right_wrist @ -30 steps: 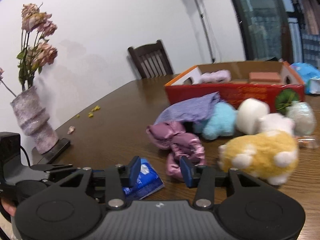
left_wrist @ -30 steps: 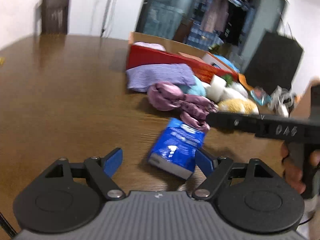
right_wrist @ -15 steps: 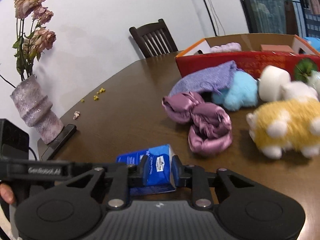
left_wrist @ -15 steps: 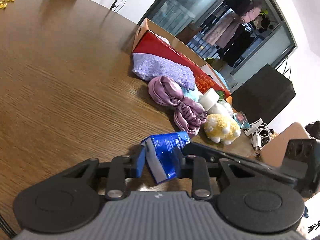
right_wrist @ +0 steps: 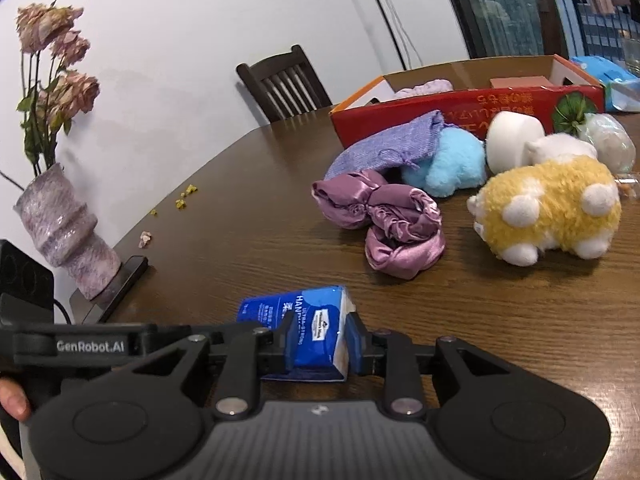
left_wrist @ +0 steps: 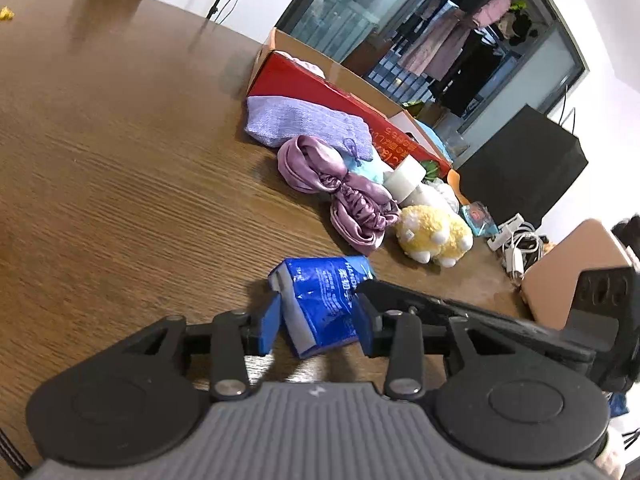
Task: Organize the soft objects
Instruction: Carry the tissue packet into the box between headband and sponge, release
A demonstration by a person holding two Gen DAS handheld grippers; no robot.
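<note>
Both the left gripper and the right gripper, jaws opening slightly, pinched the crinkly blue plastic tissue pack from opposite ends, presumably steadying it above the table.

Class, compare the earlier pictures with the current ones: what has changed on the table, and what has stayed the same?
Both grippers closed in on the blue tissue pack. The left gripper, wide open earlier, and the right gripper now have it between their pads, jaws easing open slightly. The purple cloth, yellow plush toy and red box stayed put.

Box interior mostly hidden
</note>
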